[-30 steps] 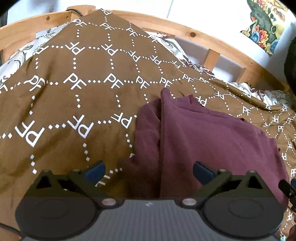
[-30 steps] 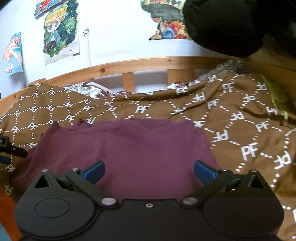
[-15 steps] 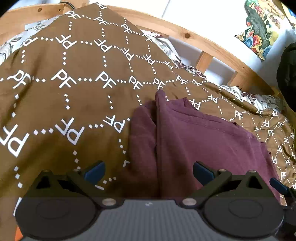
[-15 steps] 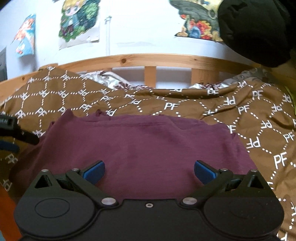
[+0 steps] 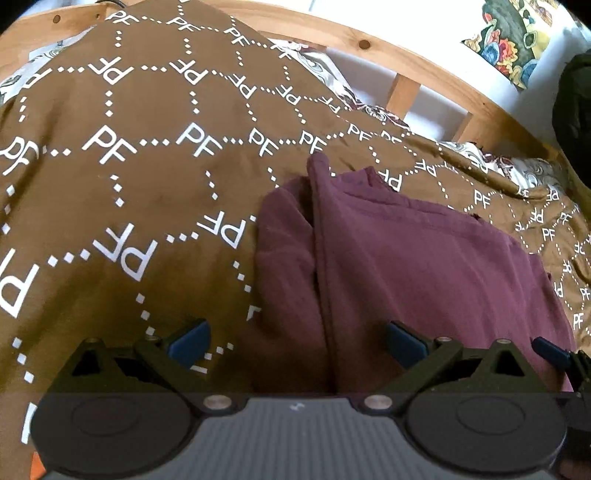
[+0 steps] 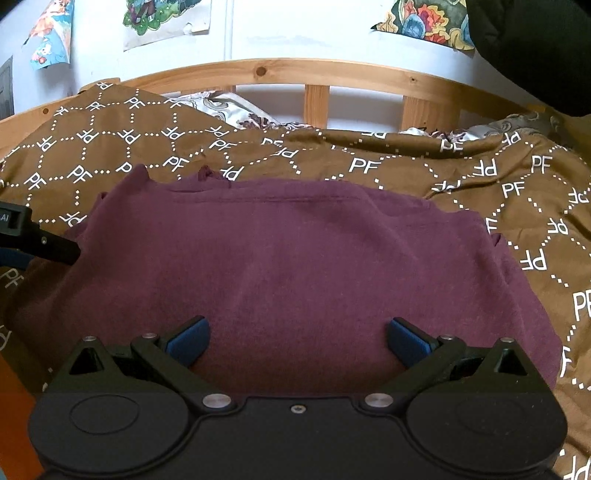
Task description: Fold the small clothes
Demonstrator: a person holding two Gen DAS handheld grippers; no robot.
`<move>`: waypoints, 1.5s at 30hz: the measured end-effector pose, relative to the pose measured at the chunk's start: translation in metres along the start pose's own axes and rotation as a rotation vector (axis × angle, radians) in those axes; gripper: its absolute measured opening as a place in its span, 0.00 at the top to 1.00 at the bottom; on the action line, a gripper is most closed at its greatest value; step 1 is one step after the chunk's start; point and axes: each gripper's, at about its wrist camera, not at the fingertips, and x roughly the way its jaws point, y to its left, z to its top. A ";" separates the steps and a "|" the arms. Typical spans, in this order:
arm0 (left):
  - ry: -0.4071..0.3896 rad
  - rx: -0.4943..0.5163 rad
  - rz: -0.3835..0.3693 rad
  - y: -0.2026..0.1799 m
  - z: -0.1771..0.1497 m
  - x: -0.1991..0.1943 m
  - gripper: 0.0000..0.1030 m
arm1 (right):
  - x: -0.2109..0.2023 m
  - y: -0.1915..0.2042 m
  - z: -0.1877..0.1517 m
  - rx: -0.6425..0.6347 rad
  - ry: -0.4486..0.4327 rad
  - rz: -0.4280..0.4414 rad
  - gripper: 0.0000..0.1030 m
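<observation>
A maroon garment [image 6: 295, 266] lies spread on a brown blanket [image 6: 517, 206], with a folded-over flap along its left side [image 5: 288, 258]. My left gripper [image 5: 297, 341] is open, above the garment's near left edge, one finger over the blanket and one over the cloth. My right gripper [image 6: 297, 339] is open, low over the garment's near middle edge, holding nothing. A finger of the right gripper shows at the left wrist view's right edge [image 5: 550, 350]. The left gripper shows at the right wrist view's left edge [image 6: 33, 236].
The brown blanket [image 5: 129, 184] with white PF print covers a bed with a wooden slatted rail [image 6: 317, 99] at the back. A patterned pillow [image 6: 229, 110] peeks behind. Posters hang on the white wall [image 6: 295, 29]. A dark mass [image 6: 535, 48] hangs at upper right.
Both grippers have moved closer and lower toward the garment's near edge. Both stay open. The garment has not changed shape.
</observation>
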 end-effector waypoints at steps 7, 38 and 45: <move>0.026 0.020 0.009 0.000 0.002 0.003 0.00 | 0.001 0.000 -0.001 0.001 0.004 0.000 0.00; 0.135 0.091 0.191 -0.042 0.018 0.005 0.67 | 0.003 -0.006 -0.002 0.004 0.020 0.016 0.00; 0.084 0.156 0.225 -0.068 0.023 -0.010 0.78 | -0.005 -0.011 0.008 -0.002 0.050 0.011 0.00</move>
